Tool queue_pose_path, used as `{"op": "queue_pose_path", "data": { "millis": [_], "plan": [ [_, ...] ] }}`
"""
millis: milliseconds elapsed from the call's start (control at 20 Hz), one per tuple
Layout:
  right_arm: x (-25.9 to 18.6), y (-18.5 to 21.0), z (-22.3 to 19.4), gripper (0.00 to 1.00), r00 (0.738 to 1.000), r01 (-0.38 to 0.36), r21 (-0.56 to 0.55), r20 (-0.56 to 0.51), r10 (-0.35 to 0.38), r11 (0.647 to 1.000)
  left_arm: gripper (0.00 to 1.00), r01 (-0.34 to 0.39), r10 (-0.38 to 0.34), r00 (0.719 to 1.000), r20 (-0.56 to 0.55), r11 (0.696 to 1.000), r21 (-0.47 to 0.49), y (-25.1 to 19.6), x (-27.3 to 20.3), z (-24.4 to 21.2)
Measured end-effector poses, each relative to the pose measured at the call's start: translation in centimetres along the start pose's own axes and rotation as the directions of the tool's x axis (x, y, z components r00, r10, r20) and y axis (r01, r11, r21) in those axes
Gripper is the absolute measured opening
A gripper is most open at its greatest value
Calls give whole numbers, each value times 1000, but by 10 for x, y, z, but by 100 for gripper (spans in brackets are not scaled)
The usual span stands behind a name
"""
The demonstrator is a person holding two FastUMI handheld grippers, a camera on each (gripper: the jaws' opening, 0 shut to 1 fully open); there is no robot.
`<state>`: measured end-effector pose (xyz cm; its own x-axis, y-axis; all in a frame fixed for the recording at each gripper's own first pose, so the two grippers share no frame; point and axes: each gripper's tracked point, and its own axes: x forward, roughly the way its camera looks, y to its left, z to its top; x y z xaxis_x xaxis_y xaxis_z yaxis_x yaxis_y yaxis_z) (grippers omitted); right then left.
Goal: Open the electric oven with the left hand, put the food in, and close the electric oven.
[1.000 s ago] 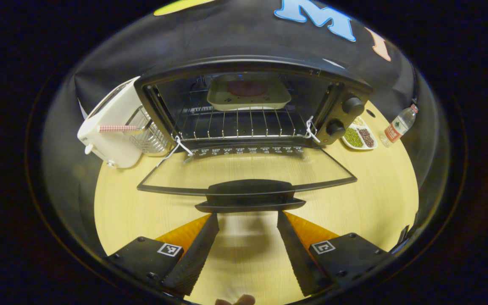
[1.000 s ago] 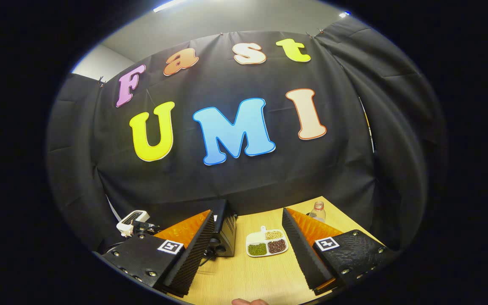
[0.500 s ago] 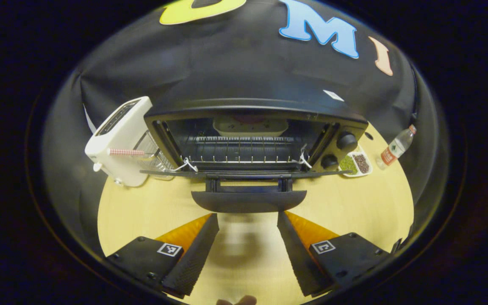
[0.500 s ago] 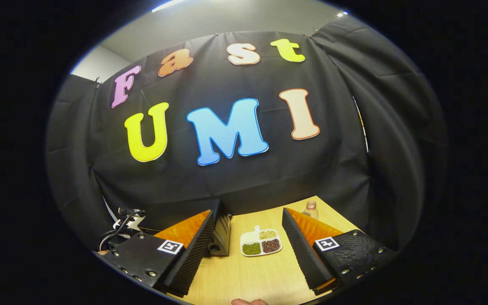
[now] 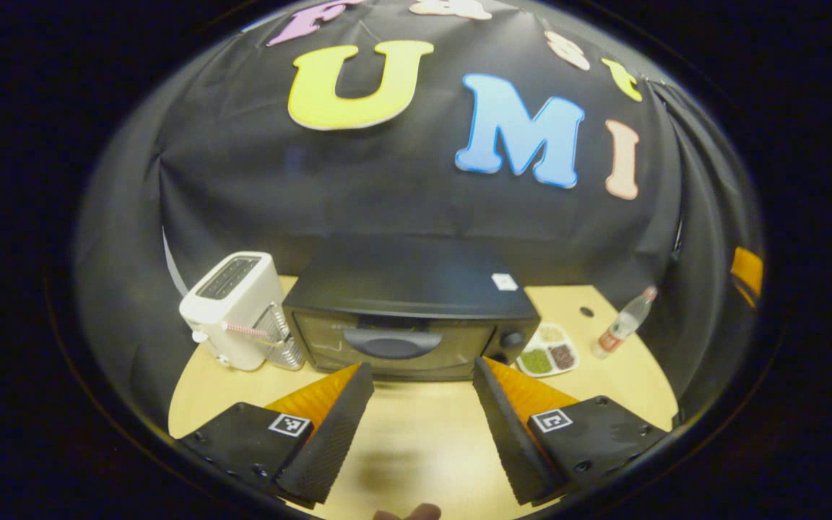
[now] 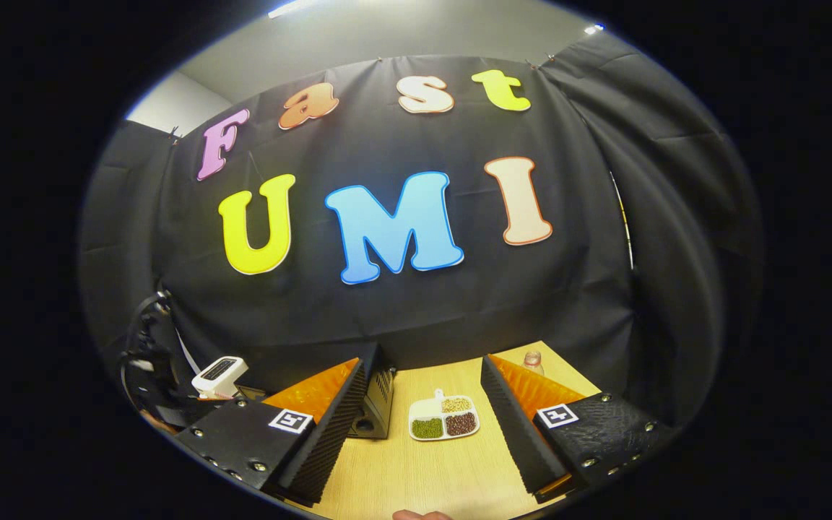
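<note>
standing on the counter (image 5: 625,375) with its door shut, the electric oven (image 5: 410,318) sits between a white toaster (image 5: 237,310) and a divided dish of beans (image 5: 547,354). left gripper (image 5: 423,401) is spread wide, holding nothing, just before the oven. right gripper (image 6: 423,415) is likewise spread and empty.

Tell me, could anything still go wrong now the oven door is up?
Maybe. The oven door looks closed, but the blur hides whether it latched, so it could drop open. The open left gripper is close in front of the door handle, so a forward nudge might bump it. The toaster and bean dish sit close beside the oven.
</note>
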<state>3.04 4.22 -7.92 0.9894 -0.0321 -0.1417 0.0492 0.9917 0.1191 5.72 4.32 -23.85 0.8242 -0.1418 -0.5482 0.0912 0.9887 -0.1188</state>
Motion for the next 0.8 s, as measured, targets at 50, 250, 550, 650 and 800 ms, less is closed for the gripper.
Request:
{"op": "queue_pose_path", "data": {
  "millis": [50,250,550,650,800],
  "plan": [
    [-2,2,5,98,1000,-3,-4,4,3,1000,99,9,-9,998,56,1000,-13,-8,-15,20],
    [-10,11,33,97,999,-26,1,38,26,1000,91,-57,46,959,281,998,31,-19,-81,89],
    [-24,24,60,97,994,-59,-29,85,62,998,95,-66,28,890,454,995,68,-44,-159,143],
    [-29,28,66,97,993,-63,-35,100,66,997,90,-71,21,877,481,994,86,-45,-168,152],
    [-35,33,69,97,991,-66,-49,117,71,997,94,-70,19,877,481,994,88,-45,-167,152]
  ]
}}
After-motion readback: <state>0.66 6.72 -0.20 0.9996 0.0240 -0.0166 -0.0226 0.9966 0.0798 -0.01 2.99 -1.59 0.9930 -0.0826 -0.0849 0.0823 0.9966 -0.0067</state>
